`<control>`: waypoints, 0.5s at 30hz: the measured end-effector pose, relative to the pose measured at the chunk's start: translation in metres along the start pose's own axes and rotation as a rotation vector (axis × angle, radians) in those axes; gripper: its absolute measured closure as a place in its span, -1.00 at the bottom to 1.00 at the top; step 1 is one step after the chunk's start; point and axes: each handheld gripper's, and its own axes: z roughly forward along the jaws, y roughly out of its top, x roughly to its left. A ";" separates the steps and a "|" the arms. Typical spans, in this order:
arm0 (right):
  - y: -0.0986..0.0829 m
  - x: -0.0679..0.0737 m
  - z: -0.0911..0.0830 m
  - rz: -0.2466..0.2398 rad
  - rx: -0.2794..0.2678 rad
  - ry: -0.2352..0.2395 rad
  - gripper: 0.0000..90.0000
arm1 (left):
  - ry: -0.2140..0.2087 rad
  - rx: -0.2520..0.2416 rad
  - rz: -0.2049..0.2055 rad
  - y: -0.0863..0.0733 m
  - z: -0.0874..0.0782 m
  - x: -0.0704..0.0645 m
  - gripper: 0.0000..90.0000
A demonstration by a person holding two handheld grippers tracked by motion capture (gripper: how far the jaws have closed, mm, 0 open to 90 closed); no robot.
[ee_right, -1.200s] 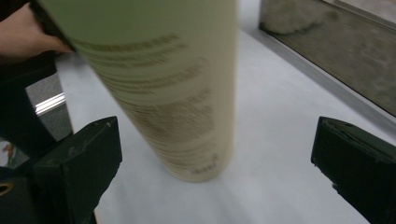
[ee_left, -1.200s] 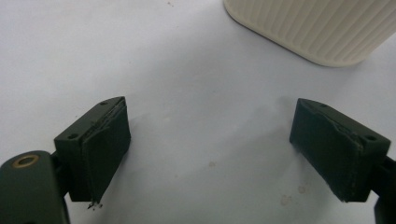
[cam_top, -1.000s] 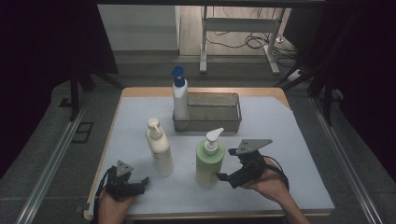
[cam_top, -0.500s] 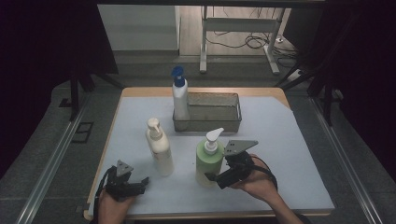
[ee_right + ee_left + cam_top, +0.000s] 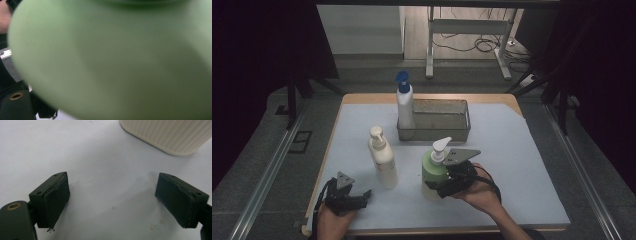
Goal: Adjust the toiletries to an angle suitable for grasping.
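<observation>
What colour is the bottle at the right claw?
Light green bottle with a white pump, best seen in the high view.

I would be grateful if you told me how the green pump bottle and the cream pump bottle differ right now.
The green bottle is squat and wide with a white pump; the cream bottle is slimmer and taller, cream all over. The right gripper is up against the green bottle, its body close before that gripper's camera; the cream bottle stands free, with the left gripper open and short of it. Both stand upright on the table.
</observation>
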 end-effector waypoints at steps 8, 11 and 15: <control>0.001 0.002 -0.001 -0.002 0.012 -0.008 -0.74 | 0.000 0.000 0.000 0.000 0.000 0.000 -0.73; 0.002 0.002 -0.002 -0.002 0.019 -0.012 -0.74 | 0.000 0.000 0.000 0.000 0.000 0.000 -0.73; 0.002 0.003 -0.004 -0.002 0.029 -0.014 -0.74 | 0.000 0.000 0.000 0.000 0.000 0.000 -0.73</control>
